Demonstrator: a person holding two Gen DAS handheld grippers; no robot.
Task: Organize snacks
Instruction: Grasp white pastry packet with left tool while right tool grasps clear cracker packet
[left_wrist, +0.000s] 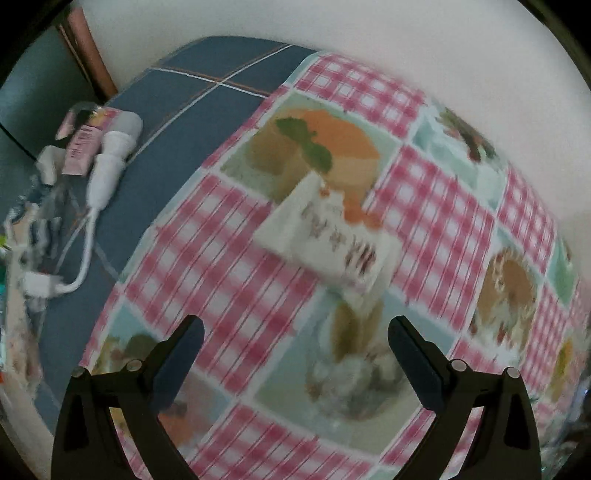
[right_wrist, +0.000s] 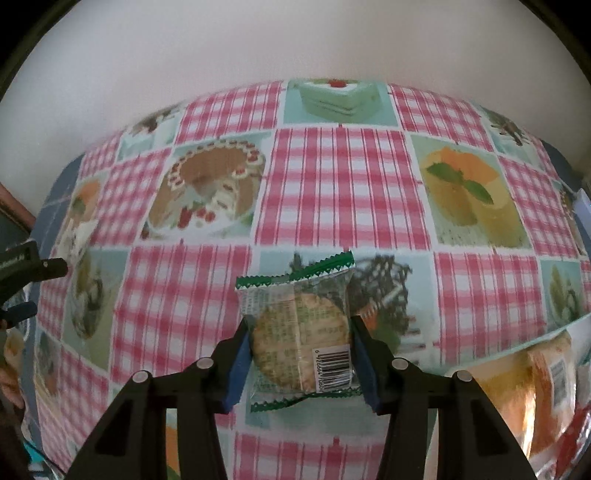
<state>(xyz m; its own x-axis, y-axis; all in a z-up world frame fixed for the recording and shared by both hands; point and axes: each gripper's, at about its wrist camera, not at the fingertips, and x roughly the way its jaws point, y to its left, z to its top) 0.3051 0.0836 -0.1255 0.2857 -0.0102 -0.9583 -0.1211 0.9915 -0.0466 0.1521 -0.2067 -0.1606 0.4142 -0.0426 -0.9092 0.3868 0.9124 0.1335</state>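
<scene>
Black fingers of the left tool (left_wrist: 295, 350) rise from the bottom of the left wrist view, spread wide with nothing between them. Beneath lies the table (left_wrist: 229, 258), covered by a pink checked cloth printed with cakes and desserts. A white packet (left_wrist: 327, 240) with dark lettering lies flat on the cloth ahead of the fingers, apart from them and blurred. Past the cloth's left edge a blue plaid surface (left_wrist: 207, 96) shows. On it, at far left, sit a white corded device (left_wrist: 110, 158), a pink box (left_wrist: 81, 147) just beside it, and some clear wrapping too blurred to read. A pale wall fills the top of the picture.

From the right wrist view, the right tool (right_wrist: 301, 350) pinches a cracker packet (right_wrist: 299, 332) by its two sides, the blue pads pressed against the wrapper. That packet is clear with green zigzag seams at top and bottom, a round cracker visible inside and a barcode at its lower right corner. It stands just above the cloth, over a picture panel. At the lower right edge lies an orange packet (right_wrist: 546, 387) in what looks like clear plastic; its container cannot be made out. At the far left edge the left tool's dark tips show, near a hand (right_wrist: 9, 380).
</scene>
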